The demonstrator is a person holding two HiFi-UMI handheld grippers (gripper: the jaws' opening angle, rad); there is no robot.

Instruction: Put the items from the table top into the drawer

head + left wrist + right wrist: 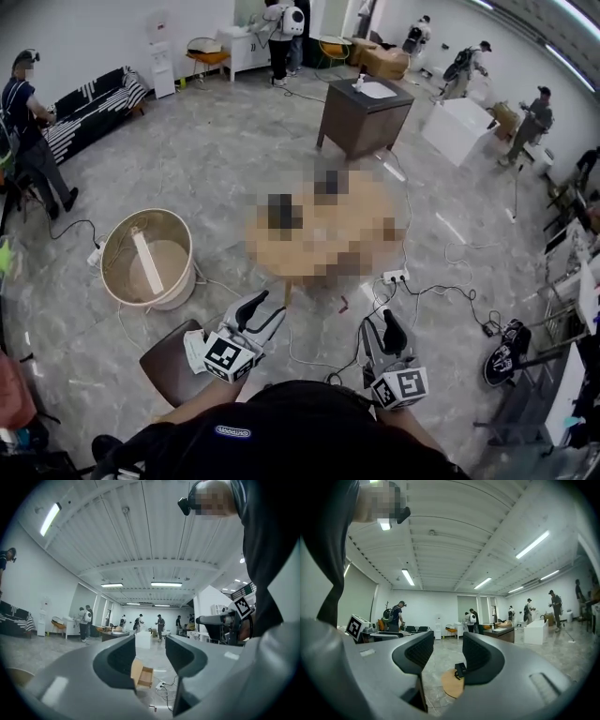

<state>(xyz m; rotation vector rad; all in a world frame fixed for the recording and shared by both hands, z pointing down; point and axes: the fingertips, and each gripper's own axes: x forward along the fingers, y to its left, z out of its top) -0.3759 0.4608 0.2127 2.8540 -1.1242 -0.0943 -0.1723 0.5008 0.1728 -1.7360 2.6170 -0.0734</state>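
Note:
The round wooden table (314, 262) stands in front of me in the head view, mostly under a mosaic patch, so the items on it are hard to tell. The right gripper view shows that table (450, 684) with a small black item (460, 669) on it. Below the left gripper's jaws an open wooden drawer (142, 676) shows. My left gripper (267, 309) (150, 653) is open and empty, short of the table. My right gripper (380, 328) (447, 651) is also open, with nothing between its pads.
A round tub (148, 258) stands left of the table, and a brown stool (173, 367) sits by my left gripper. A power strip (395, 277) and cables lie on the floor at the right. A dark cabinet (364, 114) stands beyond. Several people work around the room.

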